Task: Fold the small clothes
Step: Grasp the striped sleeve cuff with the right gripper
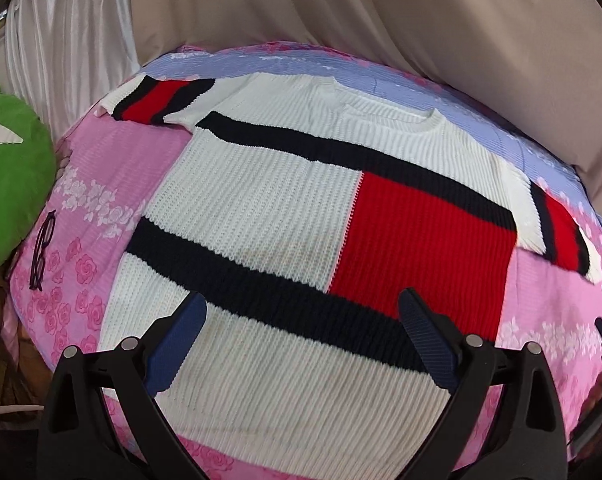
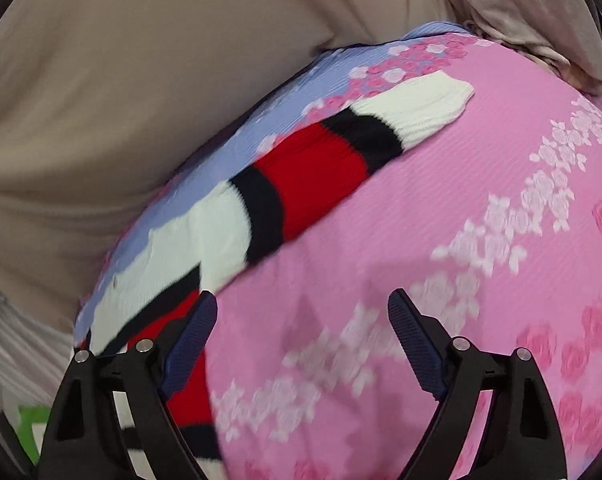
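A knitted sweater (image 1: 261, 208), white with black stripes and a red block, lies spread flat on a pink flowered bedsheet (image 1: 101, 184), both sleeves stretched out sideways. My left gripper (image 1: 303, 304) hovers open above its lower hem, nothing between the blue pads. In the right wrist view the striped right sleeve (image 2: 313, 160) runs up to the right, its white cuff (image 2: 421, 104) lying flat. My right gripper (image 2: 303, 304) stands open over bare pink sheet (image 2: 441, 200) just right of the sweater's body (image 2: 181, 360), gripping nothing.
A green cushion (image 1: 9, 184) and a pair of dark glasses (image 1: 43, 248) lie at the bed's left side. Beige curtain fabric (image 1: 381, 12) hangs behind the bed. A beige cloth heap (image 2: 541, 32) sits at the far right corner of the bed.
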{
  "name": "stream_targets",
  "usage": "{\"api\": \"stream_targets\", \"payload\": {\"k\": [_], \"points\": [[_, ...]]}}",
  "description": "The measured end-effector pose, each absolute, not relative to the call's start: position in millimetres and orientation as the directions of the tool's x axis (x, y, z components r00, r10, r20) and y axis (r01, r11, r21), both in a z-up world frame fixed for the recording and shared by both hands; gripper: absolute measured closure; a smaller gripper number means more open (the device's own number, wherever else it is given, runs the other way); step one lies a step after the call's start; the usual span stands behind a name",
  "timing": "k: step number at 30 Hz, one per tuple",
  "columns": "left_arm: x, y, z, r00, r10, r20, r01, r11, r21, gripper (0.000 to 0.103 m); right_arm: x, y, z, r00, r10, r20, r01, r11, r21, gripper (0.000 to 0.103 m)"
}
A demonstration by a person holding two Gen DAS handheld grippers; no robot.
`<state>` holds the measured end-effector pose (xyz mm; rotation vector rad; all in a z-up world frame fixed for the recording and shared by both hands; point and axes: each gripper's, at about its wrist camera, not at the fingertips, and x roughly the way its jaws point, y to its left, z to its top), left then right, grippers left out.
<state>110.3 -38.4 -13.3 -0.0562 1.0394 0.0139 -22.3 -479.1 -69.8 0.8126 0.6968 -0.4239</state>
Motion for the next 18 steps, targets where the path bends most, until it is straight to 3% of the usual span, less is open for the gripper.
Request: {"api": "stream_targets", "payload": {"k": [3,10,13,14,15,18], "points": [[121,-43,-18,0.498,0.004,-0.867,-0.072,0.997,-0.037,0.008,5,-536,-86,0.698,-0.116,-0.706,0.613,0.606,0.507,0.039],[136,-66,-29,0.487,0.047,-0.872,-0.051,0.998,0.026,0.009,45,-607,-123,0.695,-0.160,-0.701,0.671,0.494,0.553,0.043],[142,-74,-34,0.471,0.064,-0.880,-0.032,0.998,0.056,0.009,58,-614,-123,0.716,-0.162,-0.679,0.656,0.489,0.575,0.071],[144,-76,-36,0.466,0.070,-0.882,-0.028,0.998,0.064,0.009,63,-614,-120,0.723,-0.160,-0.672,0.649,0.492,0.581,0.092],[146,-78,-37,0.461,0.073,-0.884,-0.022,0.997,0.070,0.009,68,-613,-115,0.727,-0.155,-0.668,0.642,0.498,0.583,0.096],[151,-79,-40,0.455,0.077,-0.887,-0.016,0.997,0.078,0.009,88,-587,-72,0.799,-0.140,-0.584,0.545,0.580,0.606,0.097]]}}
